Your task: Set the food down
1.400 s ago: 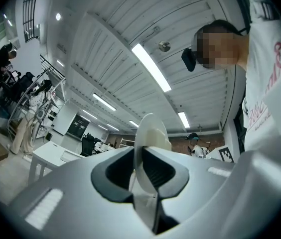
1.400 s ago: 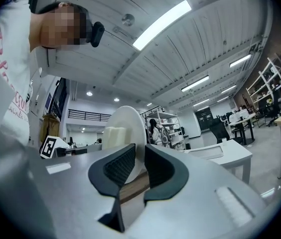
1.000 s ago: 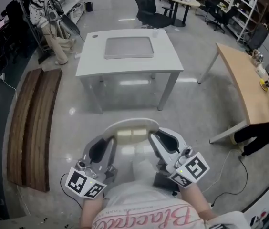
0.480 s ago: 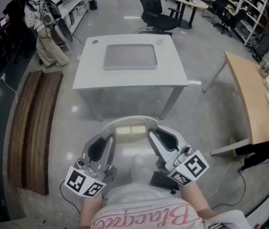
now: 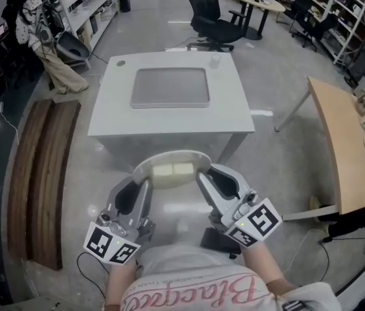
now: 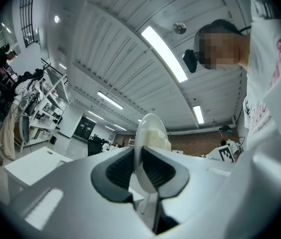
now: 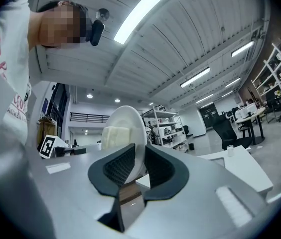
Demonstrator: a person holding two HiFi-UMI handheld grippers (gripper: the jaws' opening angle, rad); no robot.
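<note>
A white plate (image 5: 169,156) carries two pale yellow blocks of food (image 5: 173,170) and hangs level in front of me, above the floor just short of a white table (image 5: 169,118). My left gripper (image 5: 145,186) is shut on the plate's left rim and my right gripper (image 5: 202,181) is shut on its right rim. In the left gripper view the plate (image 6: 148,131) stands edge-on between the ribbed pads of that gripper (image 6: 138,159), food (image 6: 160,137) behind it. The right gripper view shows the plate (image 7: 130,121) and food (image 7: 113,136) clamped in the right gripper (image 7: 139,161).
A grey tray (image 5: 169,87) lies in the middle of the white table, and a small cup (image 5: 215,61) stands at its far right corner. Wooden benches (image 5: 40,173) lie at the left, a wooden table (image 5: 344,148) at the right, an office chair (image 5: 208,11) beyond.
The white table has drawn nearer and now lies just beyond the plate. Both grippers keep the same hold on the plate.
</note>
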